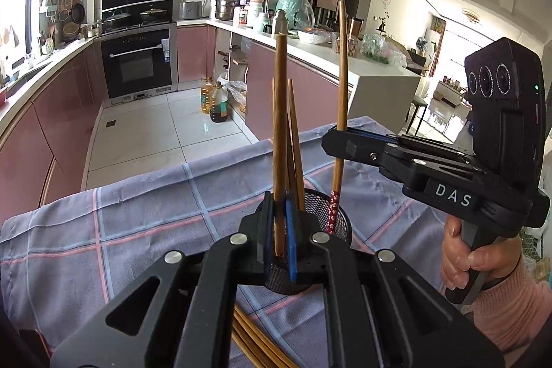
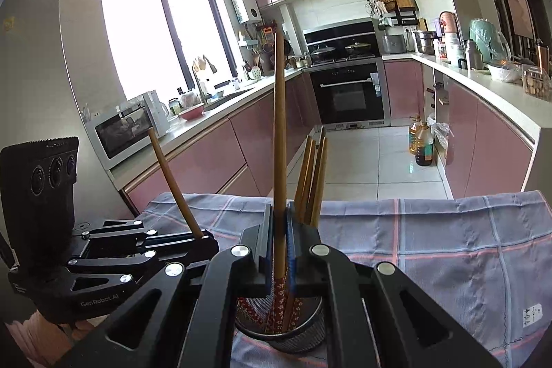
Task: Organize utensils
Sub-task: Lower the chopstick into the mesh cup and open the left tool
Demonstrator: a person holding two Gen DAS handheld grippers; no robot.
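Nearest, loose chopsticks [image 1: 255, 340] lying flat on the checked cloth [image 1: 138, 212] over the bench. Just beyond, left gripper [image 1: 281, 230] clamped on one chopstick [image 1: 279, 126], long axis near upright, lower end in the mesh holder [image 1: 331, 216]. Beside it, right gripper [image 1: 339, 135] clamped on a second chopstick [image 1: 342, 75], patterned tip down, inside the holder's rim, square end up. Both directly above the holder; likely only lowering and release left. Farther off, kitchen floor [image 1: 155, 126] and oven [image 1: 138, 64].

We see matt wooden chopsticks [image 1: 279, 126], a black wire-mesh metal cup [image 2: 303, 338], a soft woven checked cloth [image 1: 138, 212], and matt black plastic grippers [image 2: 280, 250] with shiny metal rivets.
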